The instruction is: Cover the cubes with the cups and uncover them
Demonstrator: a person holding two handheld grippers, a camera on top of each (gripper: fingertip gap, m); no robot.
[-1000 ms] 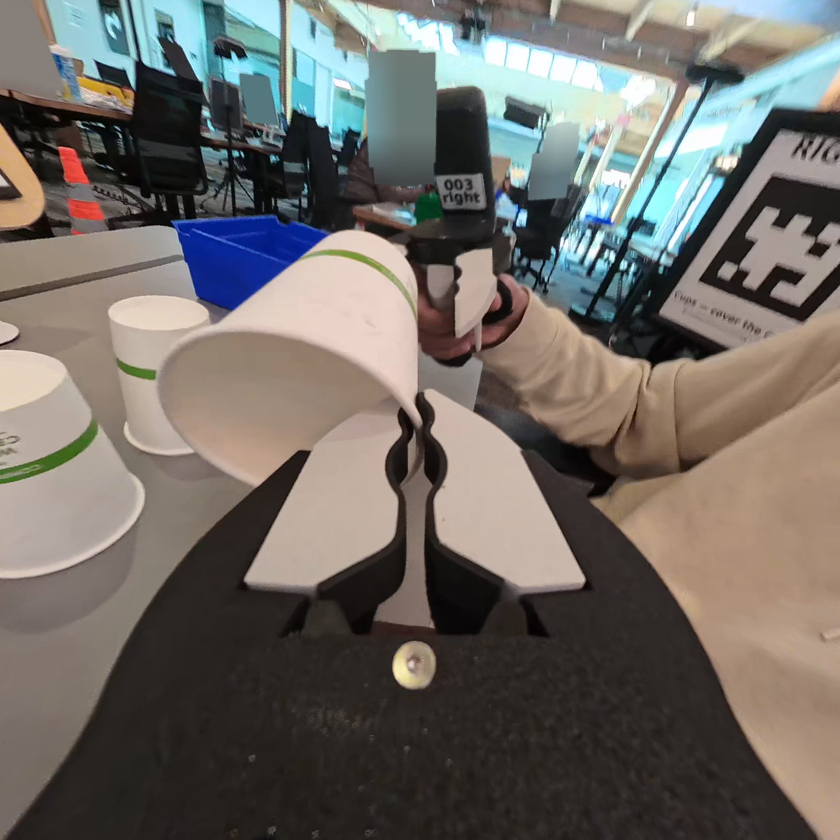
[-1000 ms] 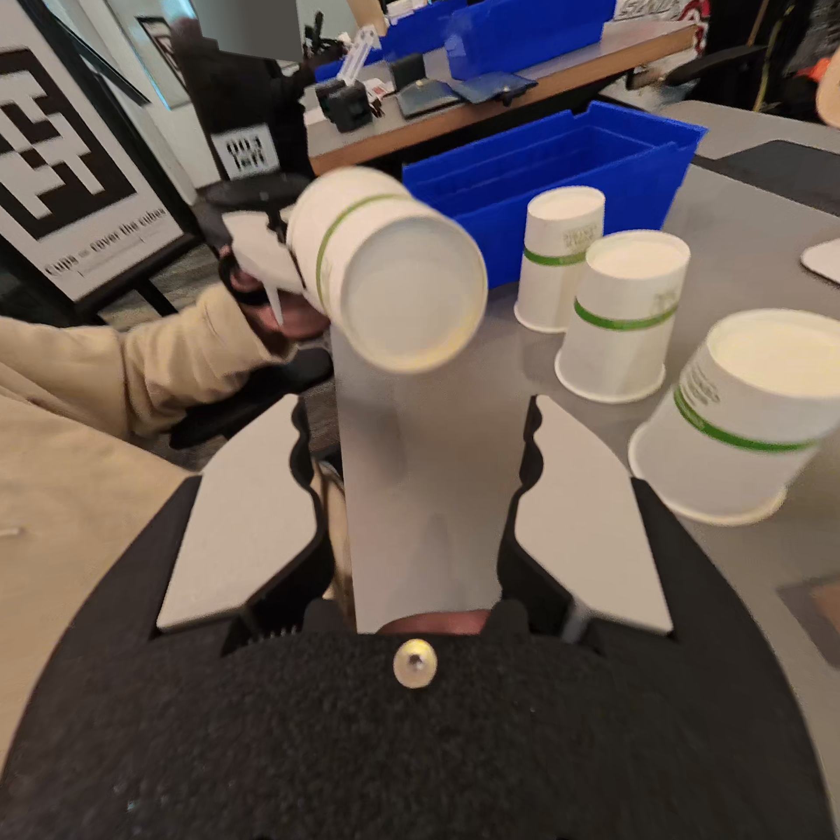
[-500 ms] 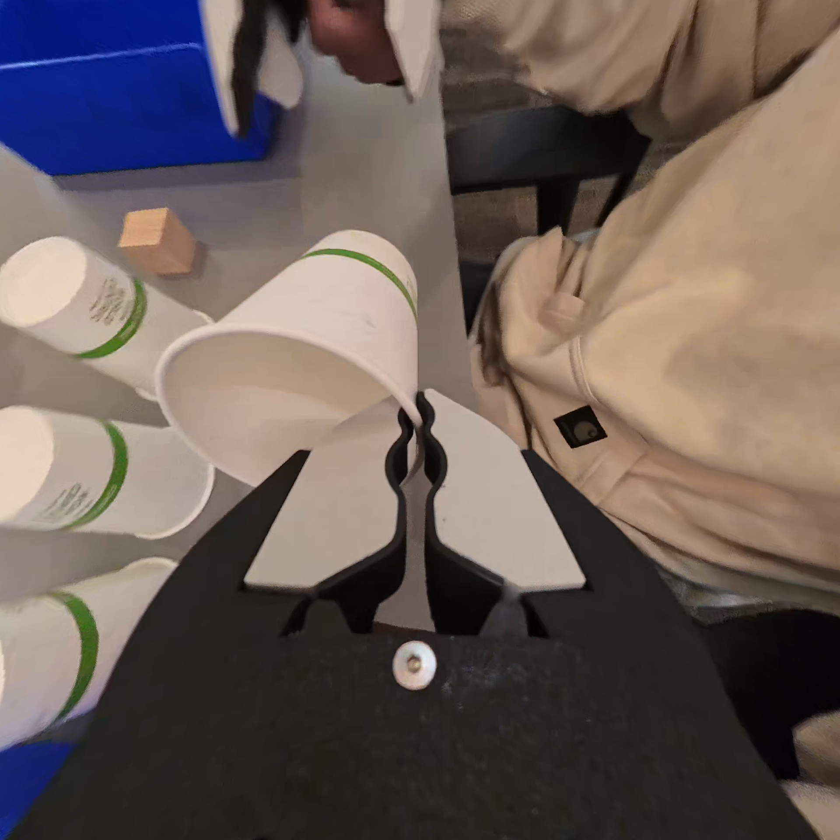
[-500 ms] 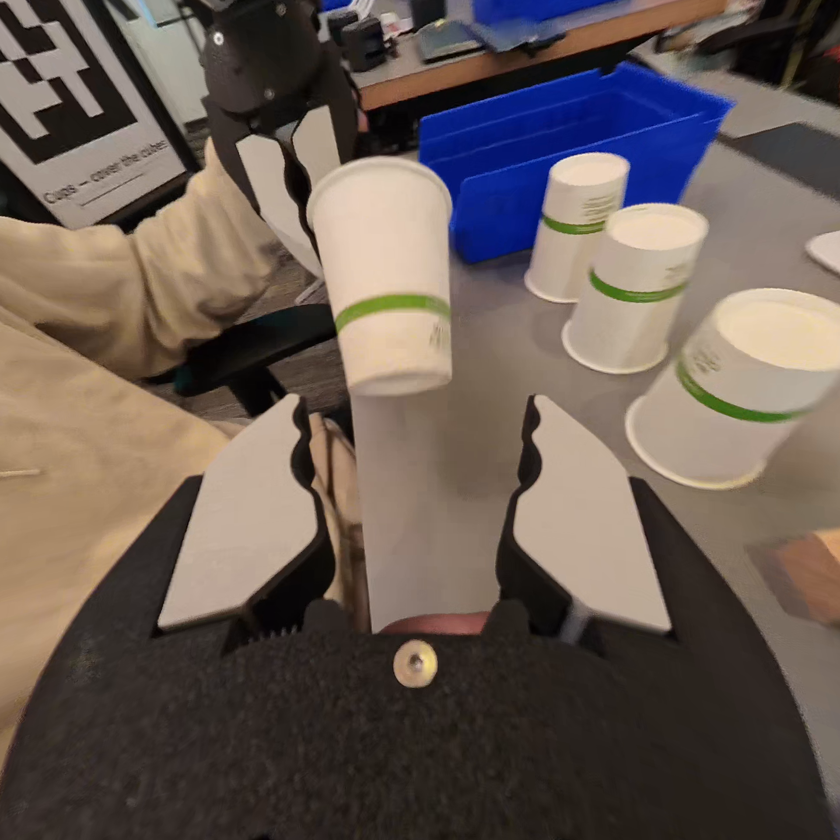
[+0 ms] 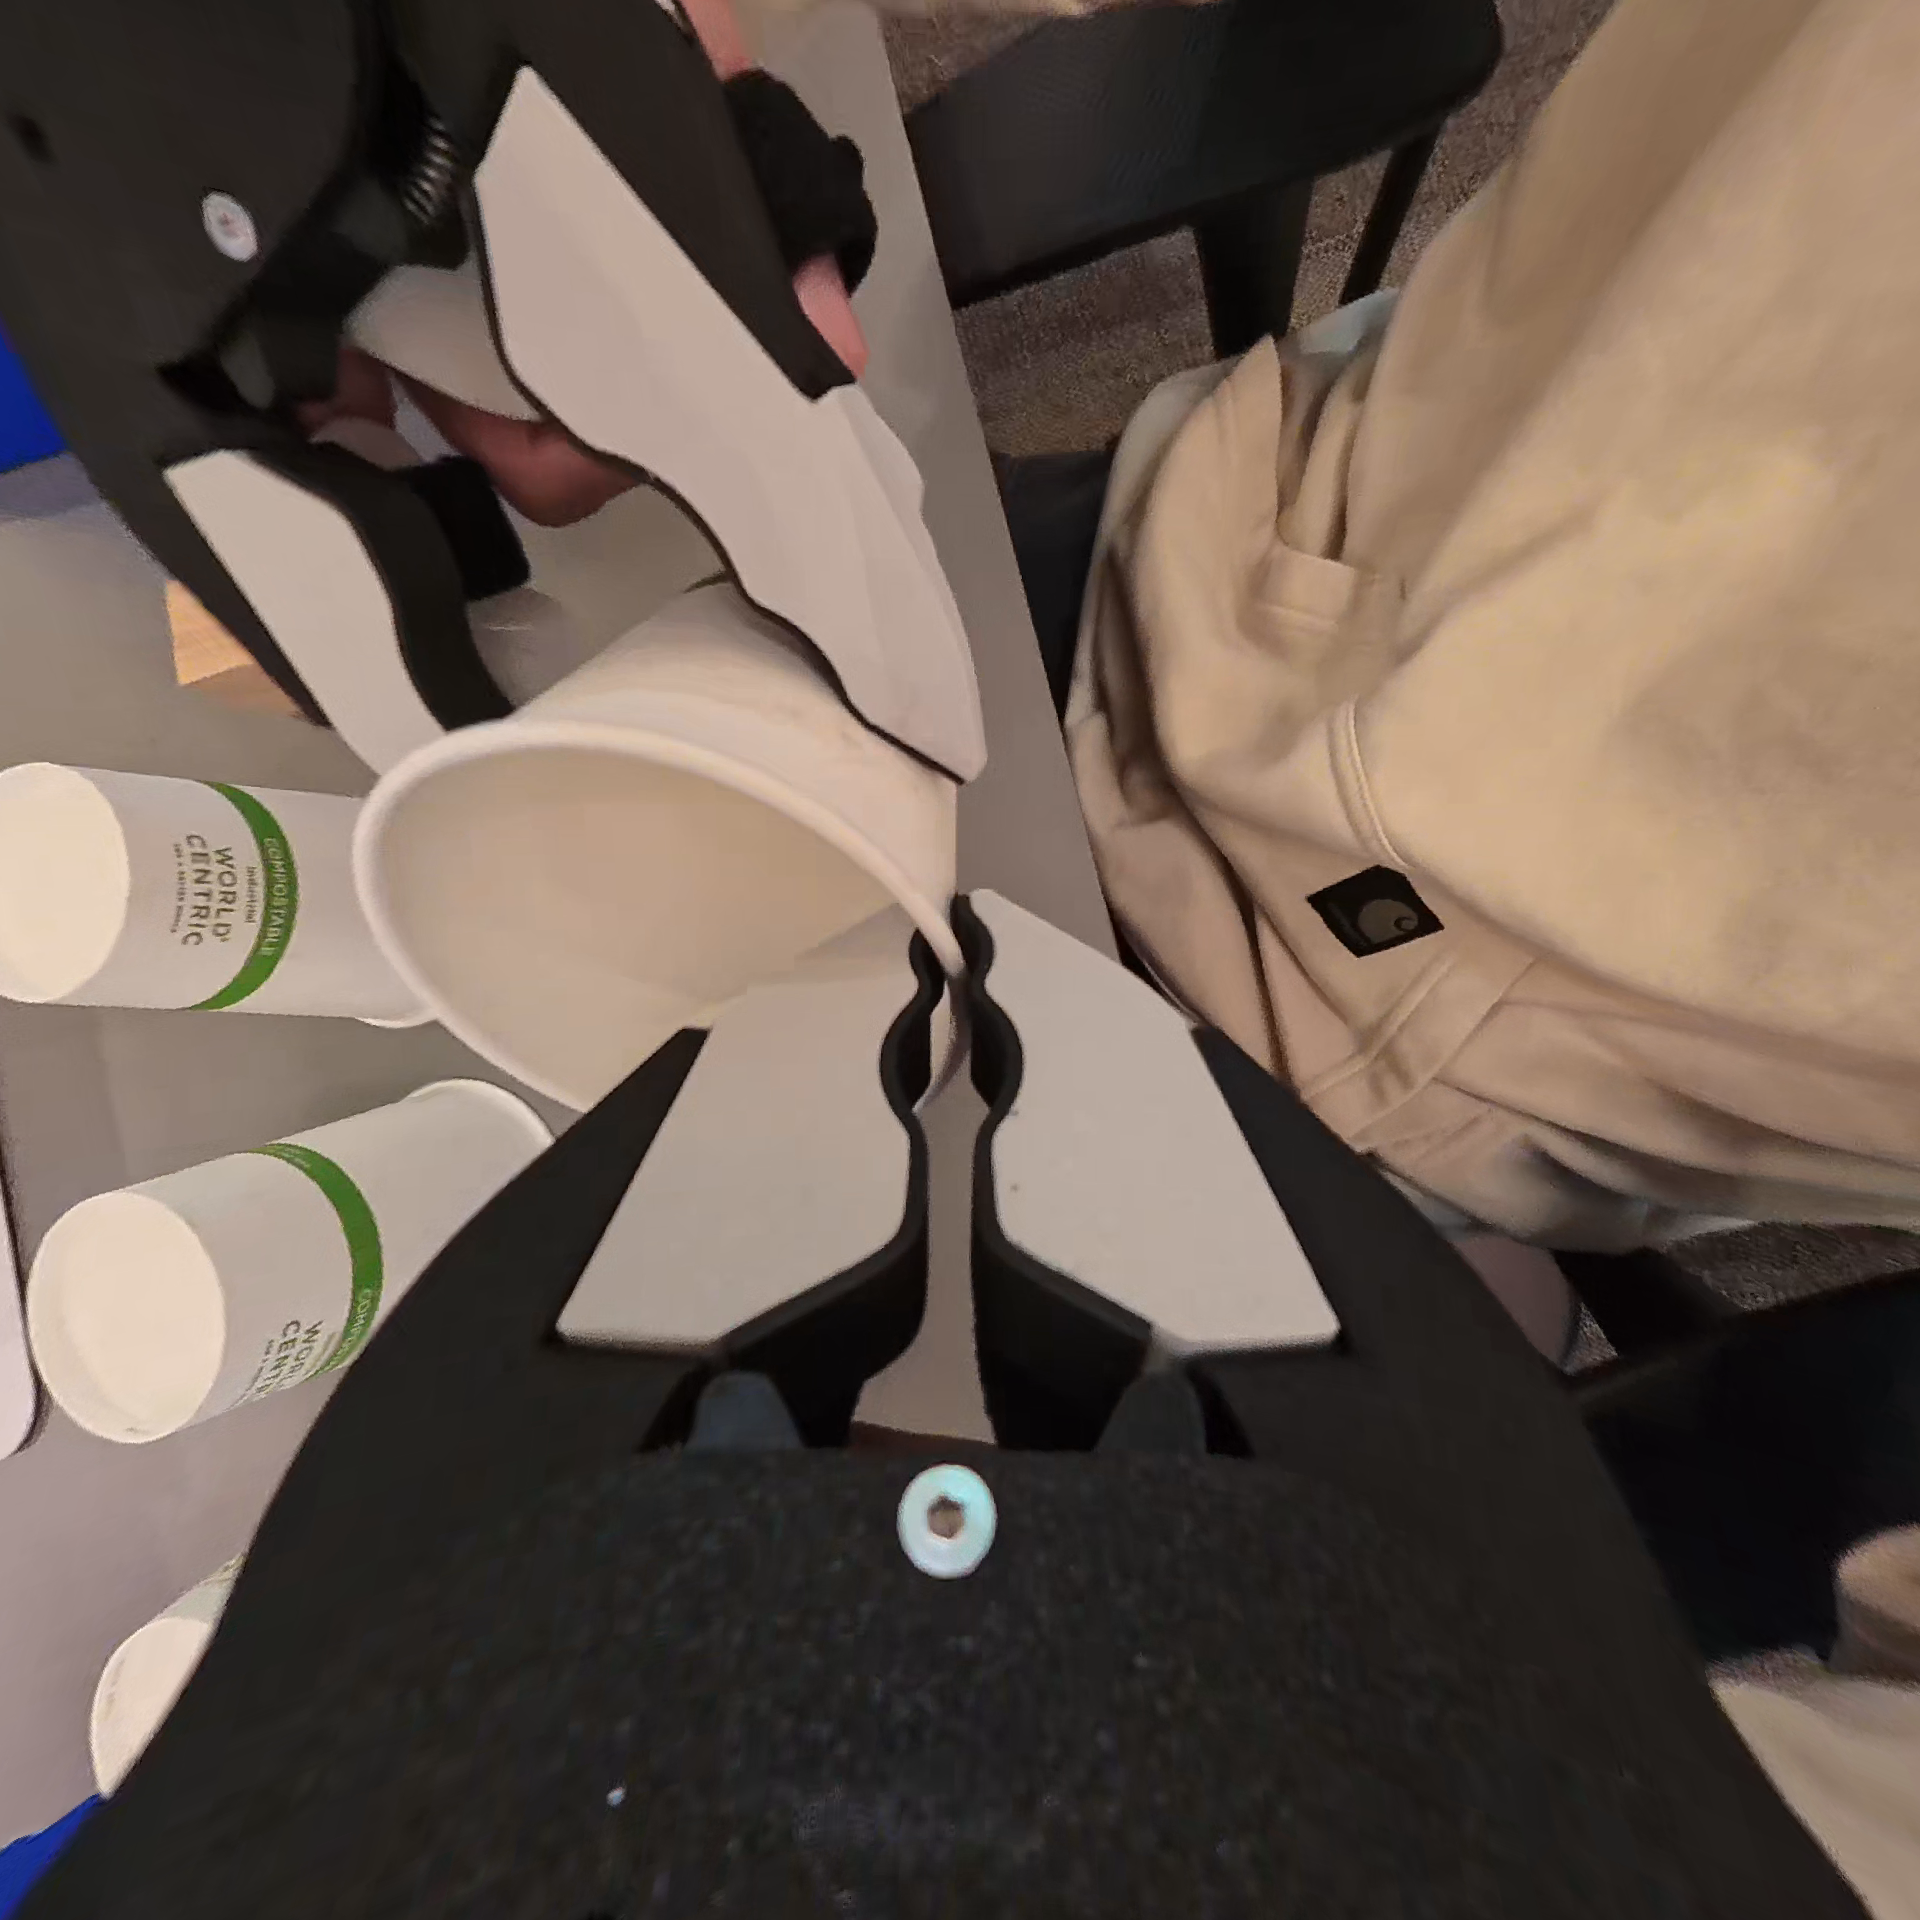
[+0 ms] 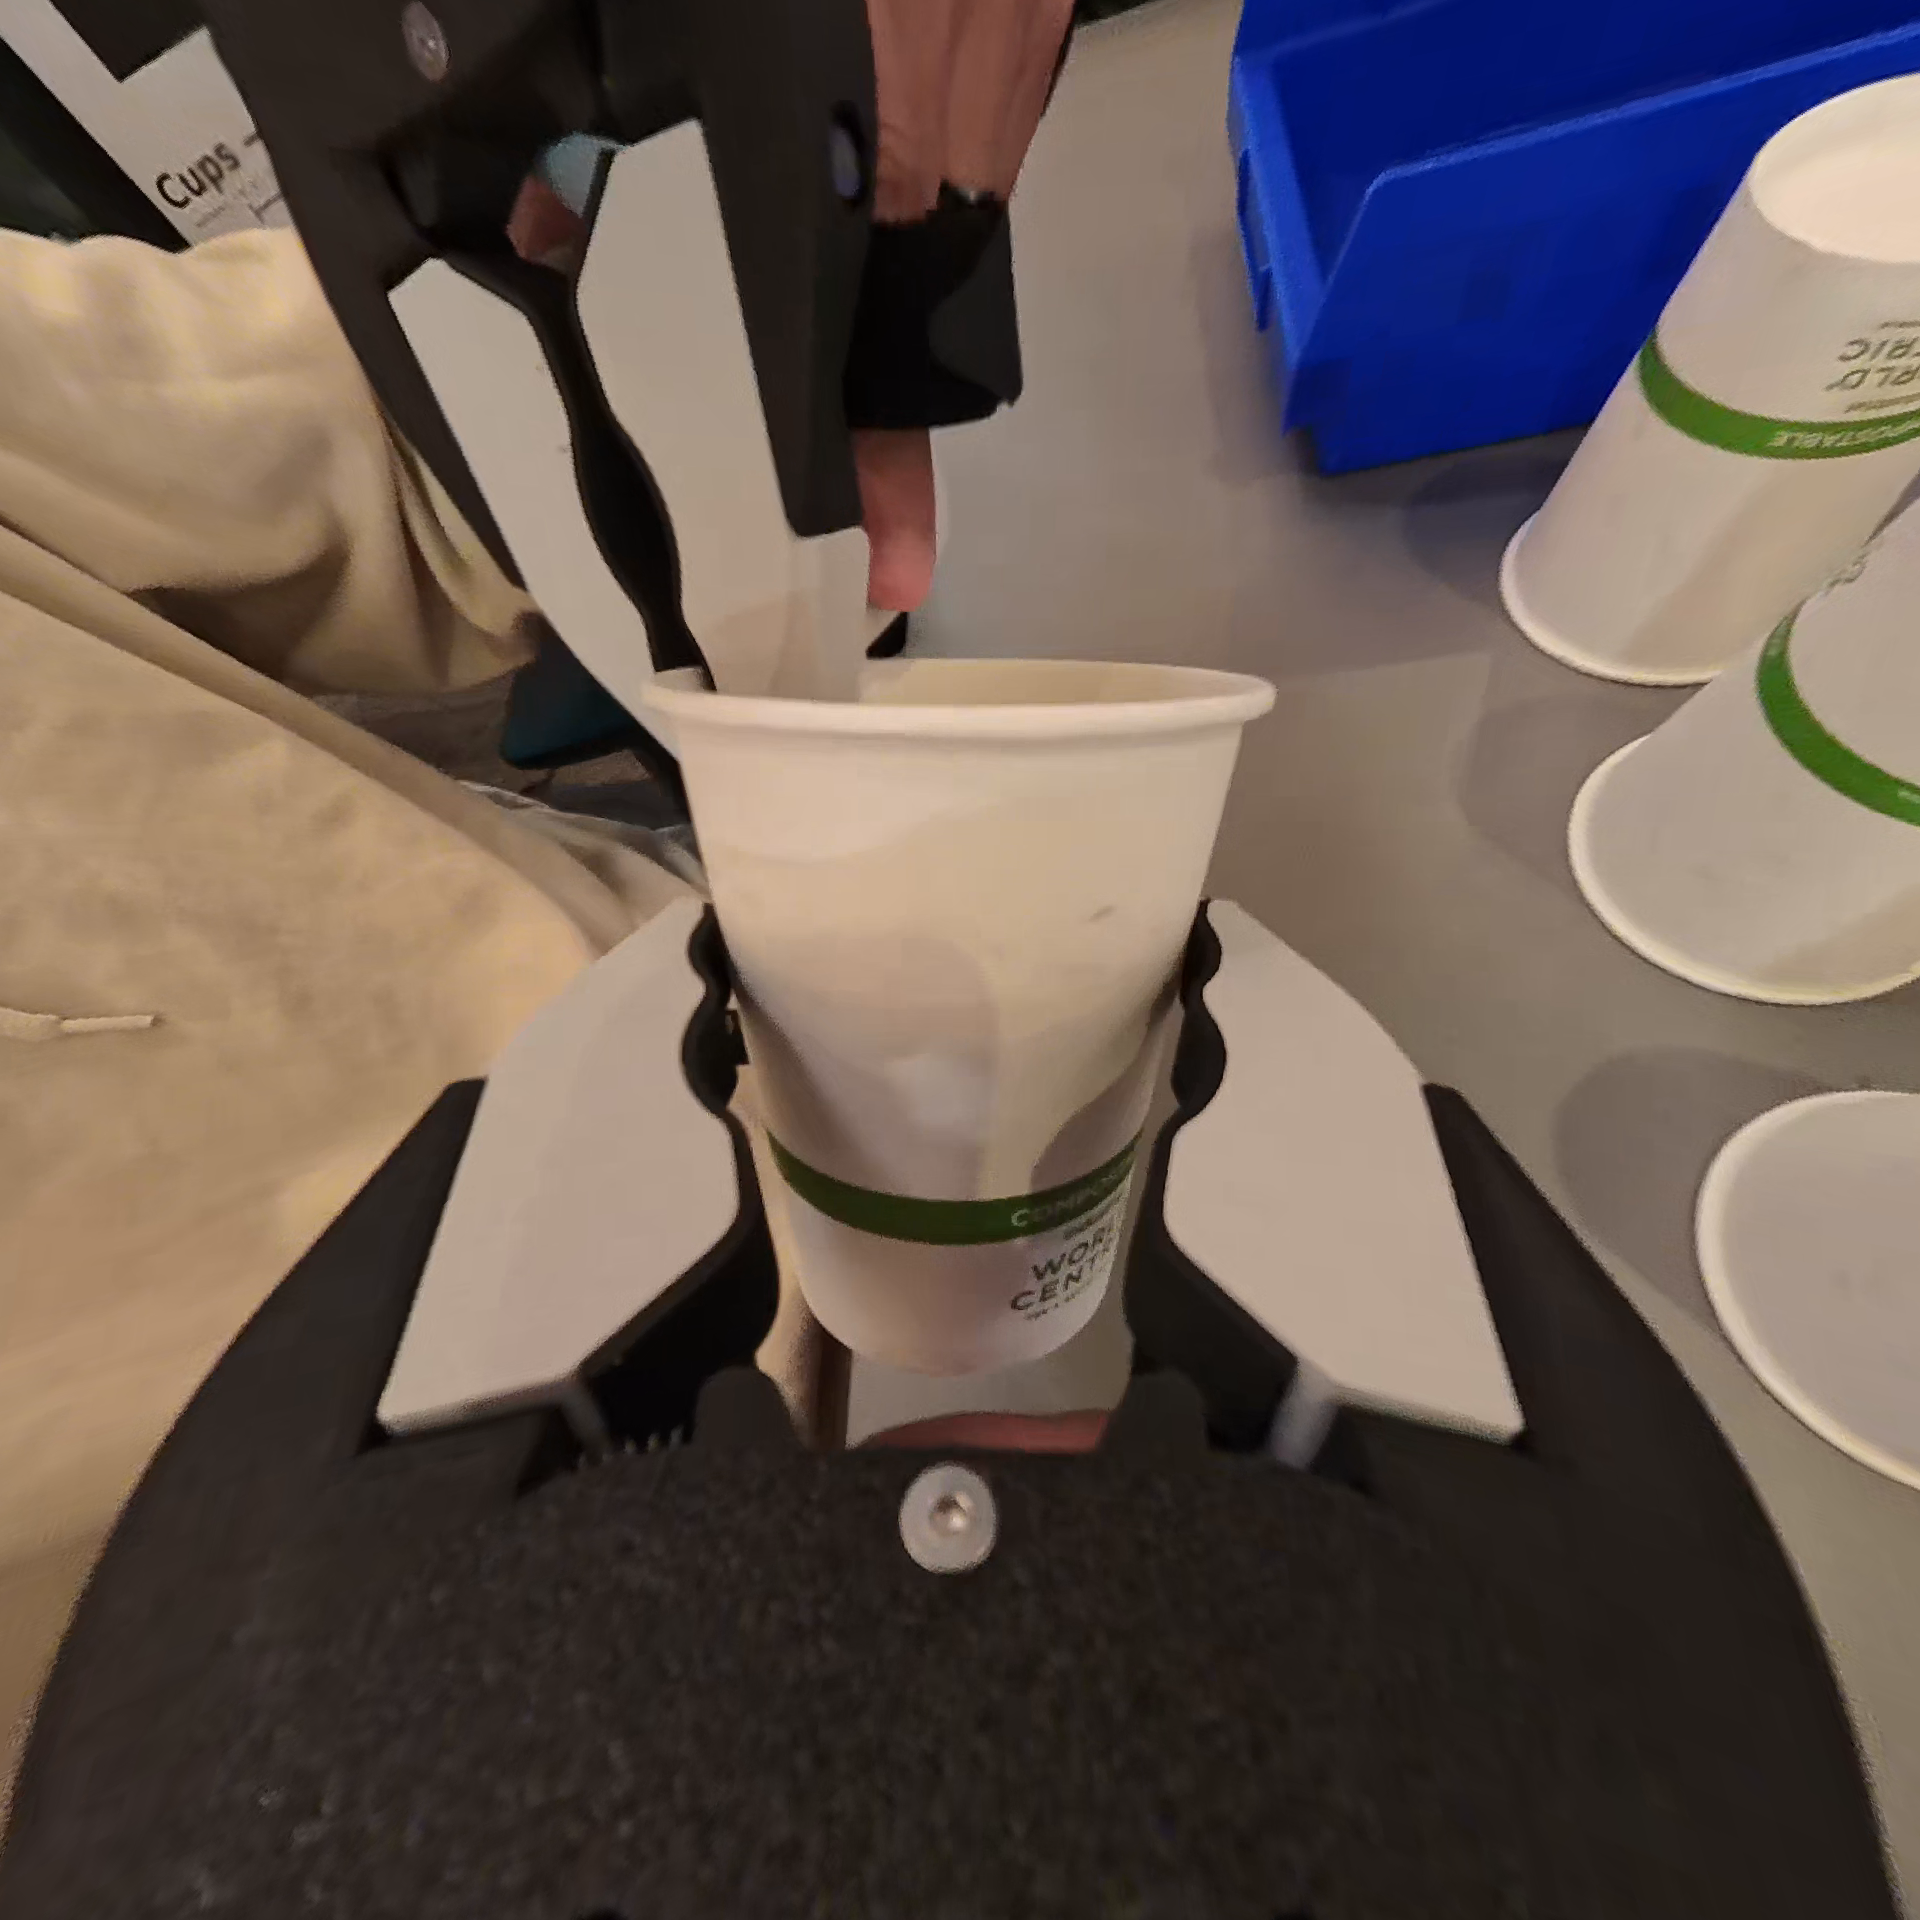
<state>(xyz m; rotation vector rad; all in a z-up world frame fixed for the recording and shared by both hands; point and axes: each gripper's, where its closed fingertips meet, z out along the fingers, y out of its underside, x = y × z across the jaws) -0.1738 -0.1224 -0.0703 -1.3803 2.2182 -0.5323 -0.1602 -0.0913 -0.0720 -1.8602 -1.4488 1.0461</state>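
Note:
My left gripper [image 5: 951, 920] is shut on the rim of a white paper cup with a green band [image 5: 644, 873]. It holds the cup upright, mouth up, above the grey table [image 6: 1195, 520]. In the right wrist view the cup [image 6: 966, 935] stands between the fingers of my right gripper [image 6: 951, 935], which is open, its jaws close along the cup's walls. The left gripper [image 6: 769, 665] pinches the rim from above. A wooden cube [image 5: 208, 644] shows partly behind the right gripper's fingers [image 5: 727, 436].
Three more cups stand upside down on the table [image 5: 156, 894] [image 5: 208, 1288] [image 5: 156, 1683], to the right in the right wrist view [image 6: 1714, 416]. A blue bin [image 6: 1507, 239] is behind them. The person's beige sleeve and body [image 5: 1507, 623] are past the table's edge.
The left gripper turned the cup from sideways to mouth up and carried it between the right gripper's open fingers. The right gripper's opening has not changed.

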